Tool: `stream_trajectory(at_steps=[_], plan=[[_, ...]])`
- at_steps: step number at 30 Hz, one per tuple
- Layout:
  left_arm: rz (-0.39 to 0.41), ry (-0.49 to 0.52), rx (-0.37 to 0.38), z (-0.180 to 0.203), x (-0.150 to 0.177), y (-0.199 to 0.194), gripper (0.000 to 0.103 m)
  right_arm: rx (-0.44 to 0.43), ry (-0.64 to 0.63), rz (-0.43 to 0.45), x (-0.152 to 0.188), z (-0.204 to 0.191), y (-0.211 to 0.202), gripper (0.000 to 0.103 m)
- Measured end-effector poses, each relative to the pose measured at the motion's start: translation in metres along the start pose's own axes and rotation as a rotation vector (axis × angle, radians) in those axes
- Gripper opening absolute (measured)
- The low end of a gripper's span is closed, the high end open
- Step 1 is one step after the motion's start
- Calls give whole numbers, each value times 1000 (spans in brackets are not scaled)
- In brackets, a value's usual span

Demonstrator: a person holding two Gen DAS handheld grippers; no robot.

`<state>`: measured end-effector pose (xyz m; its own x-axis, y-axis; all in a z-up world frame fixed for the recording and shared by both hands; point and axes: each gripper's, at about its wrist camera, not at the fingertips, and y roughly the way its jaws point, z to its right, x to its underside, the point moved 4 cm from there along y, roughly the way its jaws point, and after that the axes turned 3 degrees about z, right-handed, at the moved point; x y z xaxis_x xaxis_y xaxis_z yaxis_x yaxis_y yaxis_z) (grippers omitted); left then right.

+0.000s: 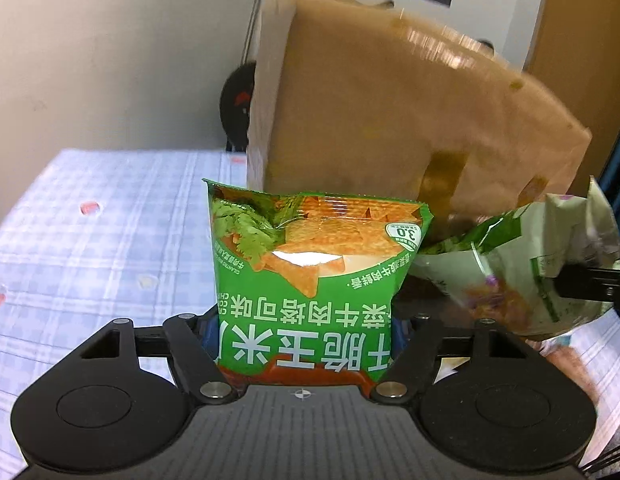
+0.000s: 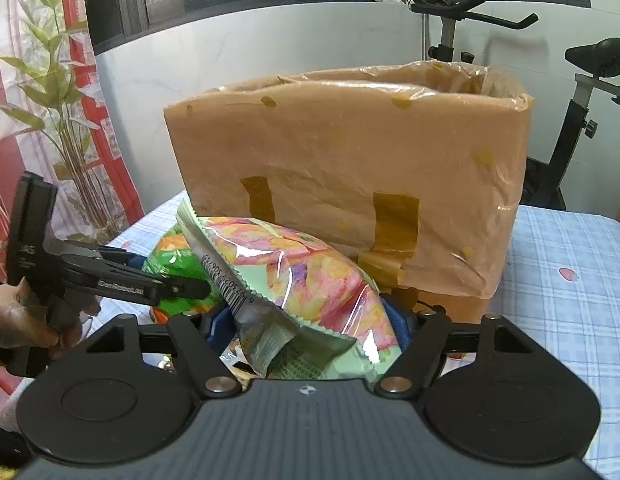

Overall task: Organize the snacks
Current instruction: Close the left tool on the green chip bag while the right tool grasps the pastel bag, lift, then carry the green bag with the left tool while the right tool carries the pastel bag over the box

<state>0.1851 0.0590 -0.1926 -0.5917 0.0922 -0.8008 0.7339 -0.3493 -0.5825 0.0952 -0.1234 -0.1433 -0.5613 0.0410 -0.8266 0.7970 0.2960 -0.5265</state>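
Green and shiny, the puffy corn chip bag (image 1: 310, 276) sits between the 2 black fingers of the left gripper (image 1: 306, 332). The fingers press on both of its sides, so the left gripper is holding it. The bag stands up with its writing upside down, just above the blue checked cloth (image 1: 102, 216) on the table.

The right gripper (image 2: 310, 320) is closed on a pale green snack bag with pink and yellow pictures (image 2: 306, 276). That bag lies tilted between its fingers, close to the green one. In the right view you can also see the left gripper from the side, with a person's hand (image 2: 26, 316) around its handle.

Both bags look light and full of air. They are soft and would squash if squeezed hard, and the chips inside could break. The shiny plastic looks slippery too. I think the best place to hold them is across the fat middle or by the flat sealed edge, with a gentle squeeze.

Right behind the bags stands 1 big brown cardboard box wrapped in clear plastic with strips of brown tape (image 2: 349, 168). Its top looks open, with plastic film around the rim. I cannot tell what is inside, because the wall hides it. I think the snacks are meant to go in there, but neither bag is in it yet.
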Motion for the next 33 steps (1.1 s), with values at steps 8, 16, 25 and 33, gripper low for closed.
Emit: stream_trajectory(at_steps=[8, 16, 25, 33], plan=[[66, -43, -16, 5, -9, -42, 75, -47, 20, 62, -15, 0, -17, 72], [146, -41, -34, 17, -28, -74, 75, -103, 44, 140, -38, 0, -44, 72], [246, -16, -25, 33, -58, -109, 75, -170, 99, 259, -77, 3, -80, 72], [323, 18, 0, 47, -96, -119, 75, -211, 185, 353, -120, 21, -96, 72]])
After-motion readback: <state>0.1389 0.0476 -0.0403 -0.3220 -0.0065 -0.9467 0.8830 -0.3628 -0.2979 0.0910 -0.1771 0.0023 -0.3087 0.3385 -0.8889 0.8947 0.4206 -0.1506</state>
